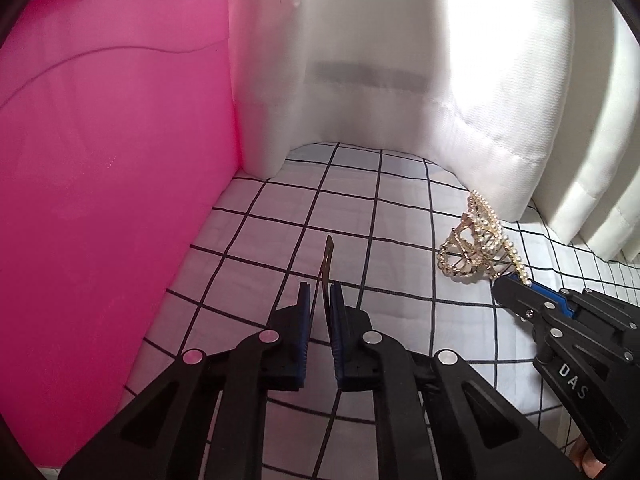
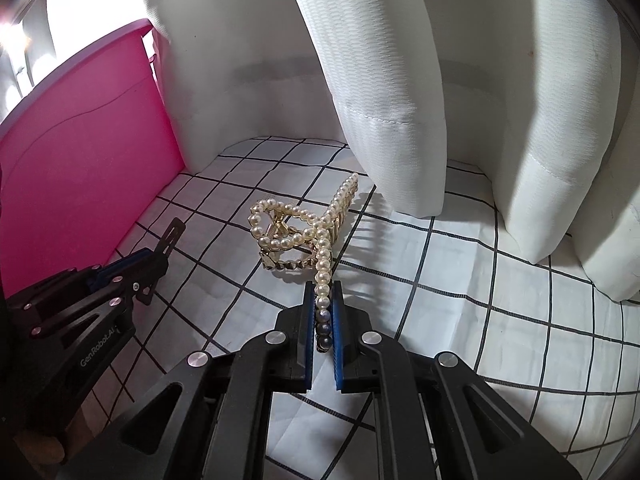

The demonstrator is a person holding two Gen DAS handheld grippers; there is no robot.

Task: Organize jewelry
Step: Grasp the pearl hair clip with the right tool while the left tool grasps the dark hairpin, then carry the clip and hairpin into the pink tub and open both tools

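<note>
My left gripper (image 1: 319, 300) is shut on a thin flat gold hair clip (image 1: 327, 264) that sticks up past its fingertips, held over the checked cloth (image 1: 384, 208) beside the pink box (image 1: 104, 184). In the right wrist view the same clip (image 2: 170, 240) looks dark and slotted in the left gripper (image 2: 154, 270). My right gripper (image 2: 323, 300) is shut on one end of a pearl and gold claw hair clip (image 2: 298, 228), which rests on the cloth. That claw clip also shows in the left wrist view (image 1: 474, 246) with the right gripper (image 1: 516, 286) at its near end.
The pink box wall (image 2: 80, 184) stands at the left. White curtain folds (image 2: 384, 92) hang along the back and right, reaching down to the checked cloth (image 2: 460, 272).
</note>
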